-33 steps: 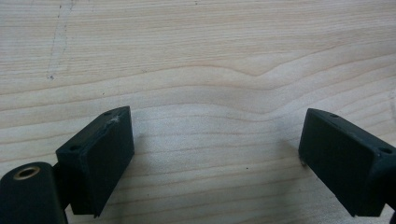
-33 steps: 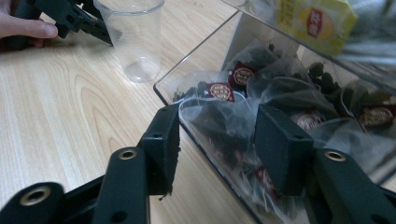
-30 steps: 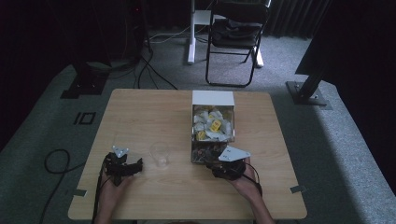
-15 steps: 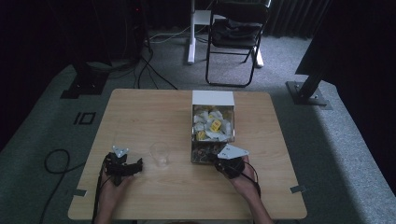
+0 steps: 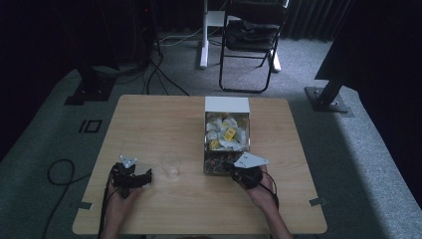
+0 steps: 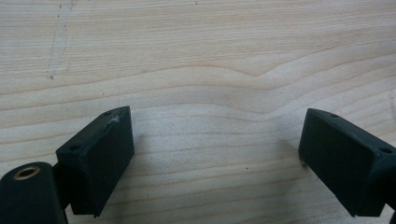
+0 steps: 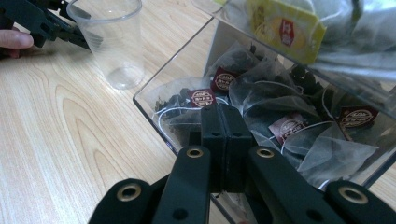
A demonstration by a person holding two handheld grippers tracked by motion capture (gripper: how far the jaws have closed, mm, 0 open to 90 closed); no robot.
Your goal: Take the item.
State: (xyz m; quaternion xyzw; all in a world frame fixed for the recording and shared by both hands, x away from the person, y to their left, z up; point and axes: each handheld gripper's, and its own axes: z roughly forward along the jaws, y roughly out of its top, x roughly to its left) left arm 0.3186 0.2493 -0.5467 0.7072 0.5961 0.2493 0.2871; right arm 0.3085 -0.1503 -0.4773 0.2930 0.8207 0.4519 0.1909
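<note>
A clear plastic box (image 5: pixel 248 130) stands on the table right of centre, its white lid (image 5: pixel 227 104) upright at the back. The far compartment holds pale and yellow tea bags (image 5: pixel 225 134). The near one holds dark tea bags with brown tags (image 7: pixel 280 112). My right gripper (image 7: pixel 223 122) reaches into the near compartment from the front (image 5: pixel 233 168). Its jaws are pressed together, and I see nothing between the pads. My left gripper (image 6: pixel 215 144) rests open over bare wood, to the left of a clear cup (image 5: pixel 169 163). Its jaws point at that cup (image 7: pixel 109 42).
The wooden table (image 5: pixel 159 119) has free room at the back left and along the front edge. A folding chair (image 5: pixel 251 40) and cables stand on the carpet beyond the far edge. A dark stand base (image 5: pixel 326 99) sits off the right corner.
</note>
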